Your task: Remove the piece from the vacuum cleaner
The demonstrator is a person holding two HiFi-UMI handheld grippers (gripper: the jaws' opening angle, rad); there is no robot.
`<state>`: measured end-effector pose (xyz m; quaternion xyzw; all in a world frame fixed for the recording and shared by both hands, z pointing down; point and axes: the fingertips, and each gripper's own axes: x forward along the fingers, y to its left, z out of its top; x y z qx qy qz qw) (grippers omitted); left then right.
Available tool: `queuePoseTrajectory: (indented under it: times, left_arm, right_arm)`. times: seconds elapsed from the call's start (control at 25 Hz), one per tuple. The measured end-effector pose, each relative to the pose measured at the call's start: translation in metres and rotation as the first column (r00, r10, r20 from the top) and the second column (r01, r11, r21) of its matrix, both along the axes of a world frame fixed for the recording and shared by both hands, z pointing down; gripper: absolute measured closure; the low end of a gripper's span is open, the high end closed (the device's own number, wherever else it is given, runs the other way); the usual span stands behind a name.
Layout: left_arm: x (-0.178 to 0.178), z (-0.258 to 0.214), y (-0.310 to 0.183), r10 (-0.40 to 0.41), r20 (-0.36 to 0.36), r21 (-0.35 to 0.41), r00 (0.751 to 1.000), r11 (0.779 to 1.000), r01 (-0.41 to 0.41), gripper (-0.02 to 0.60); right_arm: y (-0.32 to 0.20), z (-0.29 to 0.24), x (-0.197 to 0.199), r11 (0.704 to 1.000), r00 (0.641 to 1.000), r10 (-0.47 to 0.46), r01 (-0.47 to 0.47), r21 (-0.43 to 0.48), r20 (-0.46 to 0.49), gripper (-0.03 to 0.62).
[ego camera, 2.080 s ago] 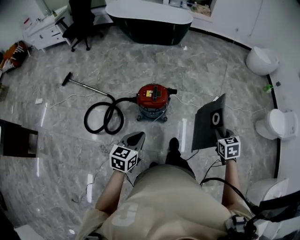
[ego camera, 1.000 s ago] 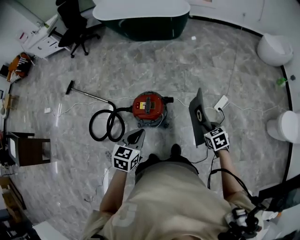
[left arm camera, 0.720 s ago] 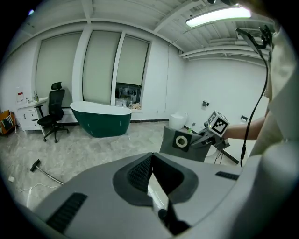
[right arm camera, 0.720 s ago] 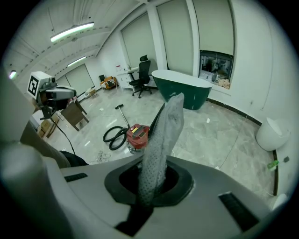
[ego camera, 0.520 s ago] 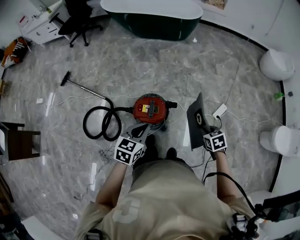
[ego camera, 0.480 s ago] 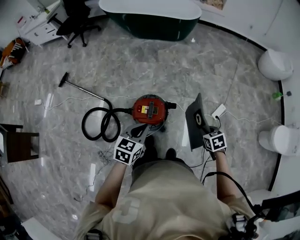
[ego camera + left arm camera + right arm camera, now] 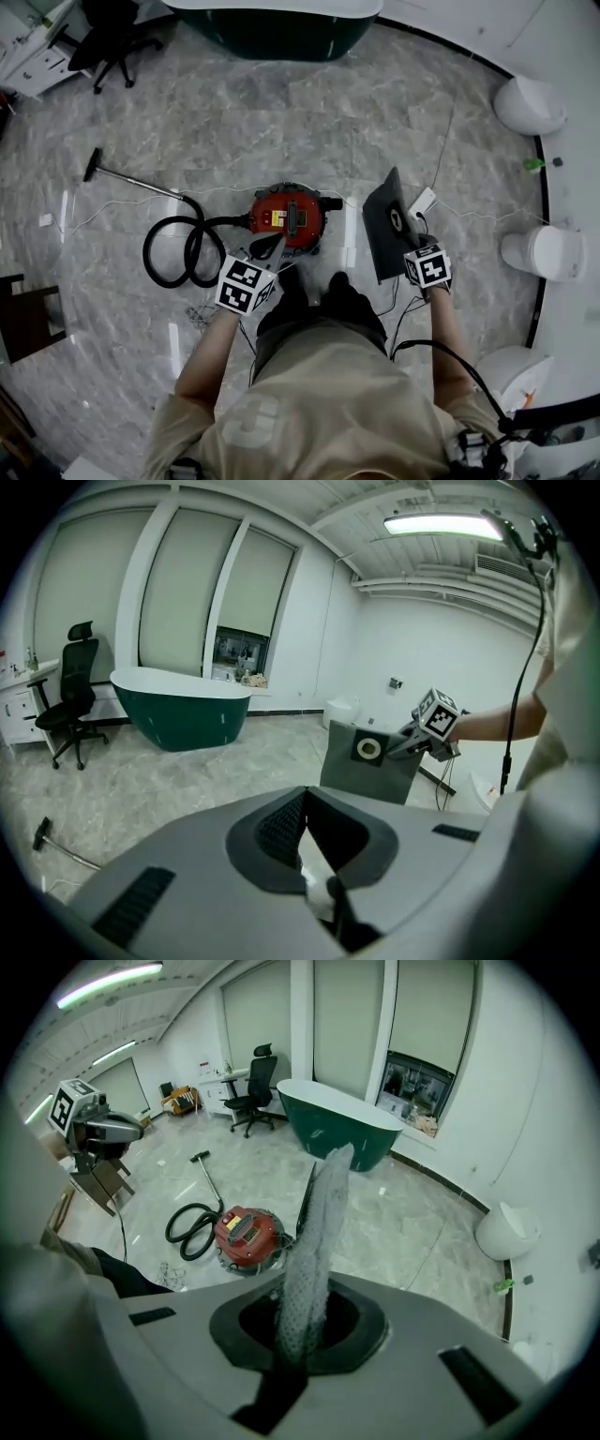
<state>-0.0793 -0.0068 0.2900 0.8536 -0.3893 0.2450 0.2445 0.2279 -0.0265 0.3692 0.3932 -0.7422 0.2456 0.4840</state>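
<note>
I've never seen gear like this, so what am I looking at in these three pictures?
No robot here: a person holds a two-jaw gripper in each hand. The head view comes from a camera on the person's head, looking down; the two gripper views come from cameras riding on each gripper. On the grey floor stands a red canister vacuum cleaner, its black hose coiled beside it. The right gripper is shut on a grey dust bag with a round hole. The left gripper looks shut.

A green bathtub (image 7: 272, 28) stands near a black office chair (image 7: 111, 42) on marble floor (image 7: 375, 122).
</note>
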Motion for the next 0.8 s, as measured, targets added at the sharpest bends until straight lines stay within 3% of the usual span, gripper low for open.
queuePoseTrajectory:
  times: [0.44, 0.6, 0.8]
  left_arm:
    - [0.036, 0.041, -0.034, 0.021, 0.078, -0.126, 0.997, 0.992, -0.011, 0.578]
    - [0.054, 0.071, -0.039, 0.030, 0.097, -0.181, 0.995, 0.983, -0.012, 0.578]
    - [0.068, 0.113, -0.060, 0.014, 0.115, -0.199, 0.993, 0.980, 0.009, 0.578]
  right_arm:
    - [-0.042, 0.052, 0.022, 0.994, 0.995, 0.068, -0.061, -0.094, 0.070, 0.579]
    - [-0.058, 0.088, 0.027, 0.989, 0.993, 0.068, -0.054, -0.139, 0.099, 0.579]
    - [-0.076, 0.137, 0.027, 0.984, 0.989, 0.059, -0.036, -0.174, 0.133, 0.579]
